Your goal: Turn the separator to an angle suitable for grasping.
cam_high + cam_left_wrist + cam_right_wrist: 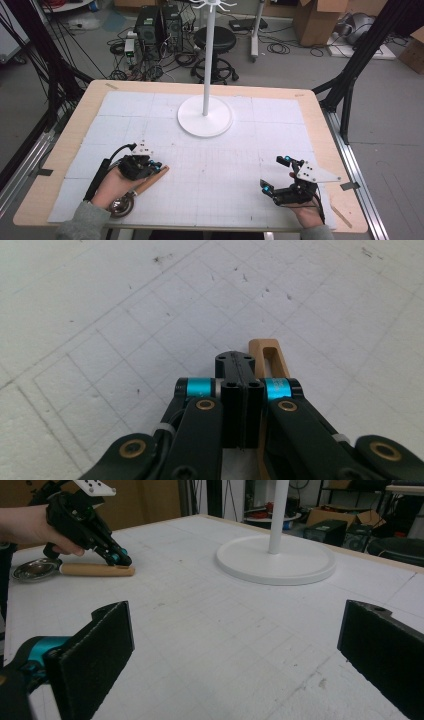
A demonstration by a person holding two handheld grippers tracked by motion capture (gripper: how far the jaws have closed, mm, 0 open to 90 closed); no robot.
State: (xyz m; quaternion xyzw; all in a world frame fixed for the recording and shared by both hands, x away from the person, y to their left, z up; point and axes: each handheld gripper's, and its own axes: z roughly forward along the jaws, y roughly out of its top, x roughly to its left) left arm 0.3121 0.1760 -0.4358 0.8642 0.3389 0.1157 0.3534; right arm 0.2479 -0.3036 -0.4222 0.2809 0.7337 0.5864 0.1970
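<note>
Strainer (131,196) (wooden-handled) lay on the table (75,130) beside the fully closed, empty left gripper (159,164); the right gripper (274,174) stood wide open, empty.

Each hand-held gripper, left gripper (159,165) and right gripper (276,174), has a black body with two black linkage jaws, teal bands at the finger bases and brass-coloured pivot pins. A grey three-cornered plate (316,173) with small holes sits on top of each unit, and a black cable (100,172) trails from the body. The person wears grey sleeves (82,222) with ribbed cuffs.
</note>
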